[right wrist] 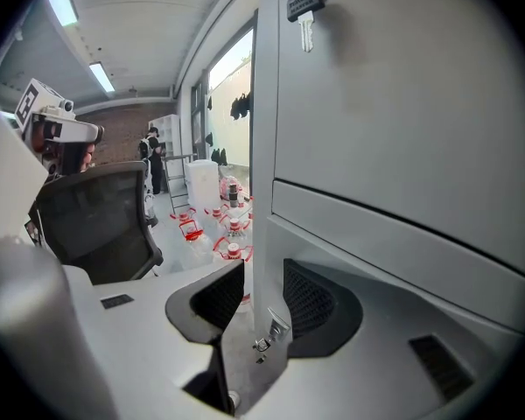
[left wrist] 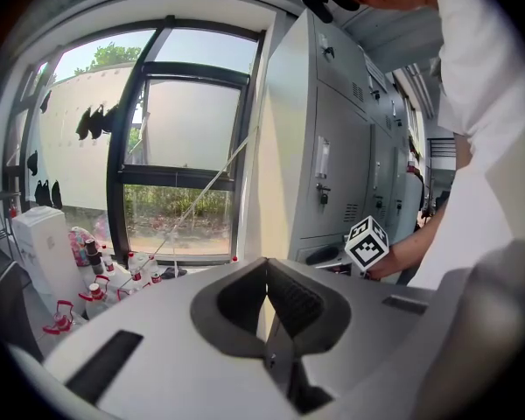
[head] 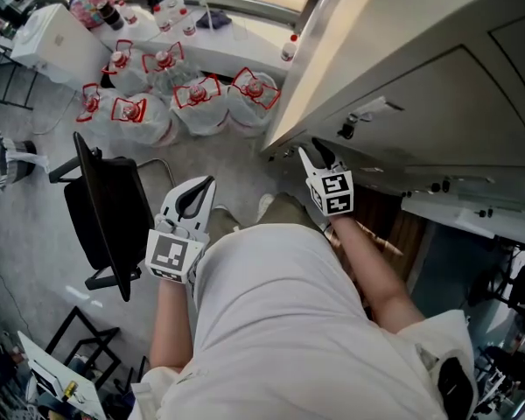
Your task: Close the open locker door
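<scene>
A bank of grey lockers [head: 472,121] rises on my right. The grey locker door [right wrist: 376,103] has a key [right wrist: 299,11] hanging in its lock, and that lock also shows from above [head: 366,112]. The door's upright edge [right wrist: 262,191] runs down between the jaws of my right gripper [right wrist: 262,274], which is shut on it low down. In the head view the right gripper [head: 315,154] sits at the lockers' lower left corner. My left gripper [head: 201,186] hangs in the air by the chair, away from the lockers. Seen in its own view, the left gripper [left wrist: 267,265] is shut and holds nothing.
A black office chair [head: 114,208] stands close on my left. Several water jugs with red handles [head: 184,94] crowd the floor under the window [left wrist: 184,147], beside a white box [head: 57,38]. Metal racks [head: 4,68] stand further left.
</scene>
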`<state>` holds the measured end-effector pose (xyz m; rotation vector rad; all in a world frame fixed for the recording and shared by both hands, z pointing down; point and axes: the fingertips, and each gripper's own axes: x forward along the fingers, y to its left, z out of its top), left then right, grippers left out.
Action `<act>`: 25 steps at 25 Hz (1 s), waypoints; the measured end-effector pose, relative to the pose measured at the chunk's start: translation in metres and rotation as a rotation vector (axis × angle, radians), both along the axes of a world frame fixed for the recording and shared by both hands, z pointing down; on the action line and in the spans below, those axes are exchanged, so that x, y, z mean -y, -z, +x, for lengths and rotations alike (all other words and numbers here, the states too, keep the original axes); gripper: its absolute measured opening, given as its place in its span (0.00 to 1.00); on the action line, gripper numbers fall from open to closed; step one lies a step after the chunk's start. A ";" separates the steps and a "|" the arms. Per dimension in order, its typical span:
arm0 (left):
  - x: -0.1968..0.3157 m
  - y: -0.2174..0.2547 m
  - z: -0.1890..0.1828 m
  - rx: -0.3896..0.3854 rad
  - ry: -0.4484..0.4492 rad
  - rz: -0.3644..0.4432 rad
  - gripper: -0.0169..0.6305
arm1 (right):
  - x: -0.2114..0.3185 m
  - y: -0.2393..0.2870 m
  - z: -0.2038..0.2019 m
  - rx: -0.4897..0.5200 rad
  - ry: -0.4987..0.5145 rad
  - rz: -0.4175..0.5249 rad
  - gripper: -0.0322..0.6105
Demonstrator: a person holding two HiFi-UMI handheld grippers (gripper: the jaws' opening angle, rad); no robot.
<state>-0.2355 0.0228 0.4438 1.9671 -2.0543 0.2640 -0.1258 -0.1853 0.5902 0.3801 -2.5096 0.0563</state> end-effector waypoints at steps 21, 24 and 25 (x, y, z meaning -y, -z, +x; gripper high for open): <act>0.011 0.005 0.017 0.003 -0.078 0.002 0.03 | -0.014 0.030 0.017 0.065 -0.037 -0.043 0.28; 0.017 0.005 0.024 0.002 -0.125 0.006 0.03 | -0.023 0.046 0.026 0.096 -0.047 -0.048 0.26; 0.019 0.005 0.026 0.002 -0.140 0.007 0.03 | -0.026 0.052 0.029 0.110 -0.050 -0.045 0.25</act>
